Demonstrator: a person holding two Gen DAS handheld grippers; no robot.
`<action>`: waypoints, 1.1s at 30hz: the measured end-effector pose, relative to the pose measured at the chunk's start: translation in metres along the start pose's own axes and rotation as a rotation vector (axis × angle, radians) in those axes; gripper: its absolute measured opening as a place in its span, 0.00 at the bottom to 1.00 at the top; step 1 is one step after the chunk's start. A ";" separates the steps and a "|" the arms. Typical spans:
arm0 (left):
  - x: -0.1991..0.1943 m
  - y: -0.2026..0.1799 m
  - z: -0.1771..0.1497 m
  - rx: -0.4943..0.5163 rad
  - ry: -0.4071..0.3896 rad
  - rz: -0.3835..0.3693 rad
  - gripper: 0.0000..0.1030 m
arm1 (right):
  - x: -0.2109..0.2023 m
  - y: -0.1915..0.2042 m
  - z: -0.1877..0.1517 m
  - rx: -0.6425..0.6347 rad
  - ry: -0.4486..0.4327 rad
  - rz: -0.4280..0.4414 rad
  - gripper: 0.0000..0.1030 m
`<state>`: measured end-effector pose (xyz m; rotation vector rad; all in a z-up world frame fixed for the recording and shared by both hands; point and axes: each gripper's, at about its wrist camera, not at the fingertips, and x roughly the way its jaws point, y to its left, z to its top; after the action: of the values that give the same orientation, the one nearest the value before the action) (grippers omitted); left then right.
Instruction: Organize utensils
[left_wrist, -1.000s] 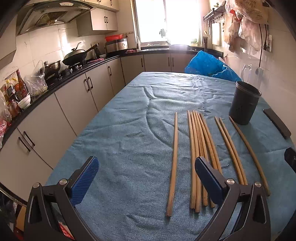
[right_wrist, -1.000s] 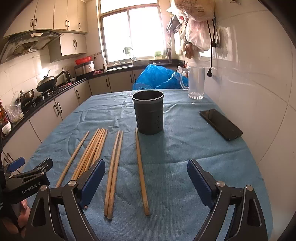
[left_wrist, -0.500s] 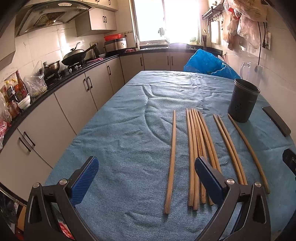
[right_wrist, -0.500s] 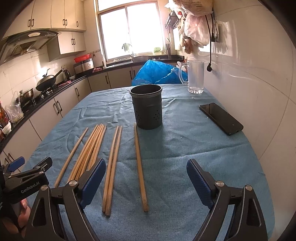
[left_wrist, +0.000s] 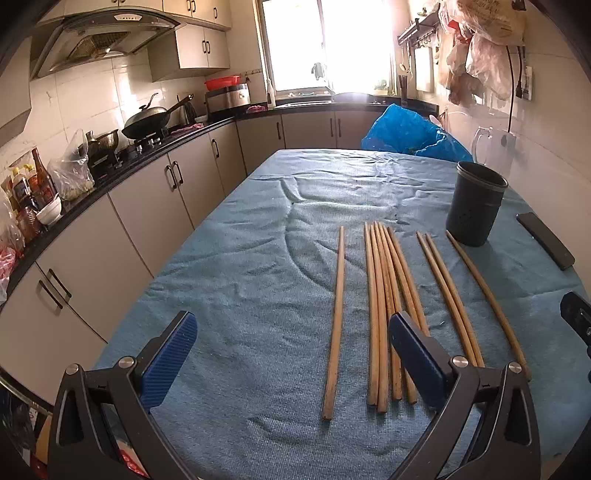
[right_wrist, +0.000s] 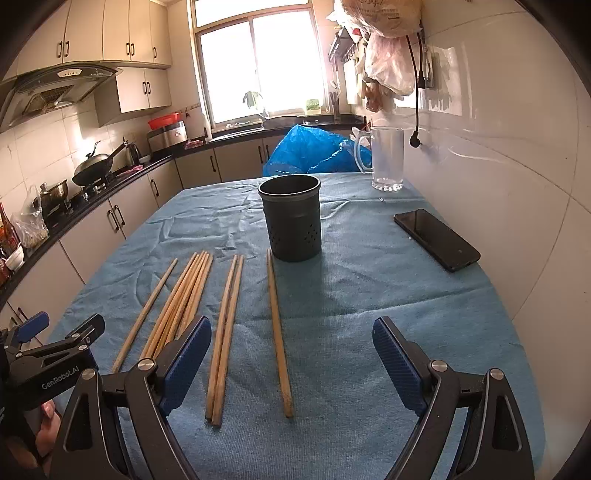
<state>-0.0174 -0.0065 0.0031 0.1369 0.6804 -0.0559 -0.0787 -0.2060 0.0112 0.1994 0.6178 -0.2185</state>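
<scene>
Several wooden chopsticks lie lengthwise on the blue cloth. From left to right there is a single one (left_wrist: 336, 314), a tight bundle (left_wrist: 384, 306), a pair (left_wrist: 447, 291) and another single (left_wrist: 484, 291). A dark perforated holder (left_wrist: 474, 206) stands upright just beyond them. My left gripper (left_wrist: 293, 354) is open at the near ends of the left single and the bundle, holding nothing. My right gripper (right_wrist: 291, 358) is open and empty, with the pair (right_wrist: 225, 332) and the right single (right_wrist: 279, 332) between its fingers in view. The holder (right_wrist: 291, 221) stands straight ahead of it.
A black phone (right_wrist: 436, 238) lies on the cloth near the tiled wall on the right. A glass jug (right_wrist: 386, 162) and a blue plastic bag (right_wrist: 314, 151) sit at the table's far end. Kitchen cabinets (left_wrist: 147, 214) run along the left, across a gap from the table edge.
The left wrist view has shifted slightly, so the chopsticks sit a little farther left in it. The right gripper has kept still. Nothing was taken hold of or moved.
</scene>
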 end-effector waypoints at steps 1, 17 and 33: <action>0.000 0.000 0.001 0.008 0.006 0.005 1.00 | -0.001 0.001 0.000 0.000 -0.001 0.000 0.90; 0.039 0.025 0.020 -0.012 0.170 -0.105 1.00 | 0.032 -0.009 0.039 -0.044 0.122 0.125 0.74; 0.151 0.014 0.087 -0.052 0.456 -0.365 0.51 | 0.165 0.012 0.083 -0.035 0.386 0.153 0.32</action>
<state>0.1552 -0.0060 -0.0241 -0.0287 1.1562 -0.3654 0.1011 -0.2381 -0.0191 0.2566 0.9843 -0.0191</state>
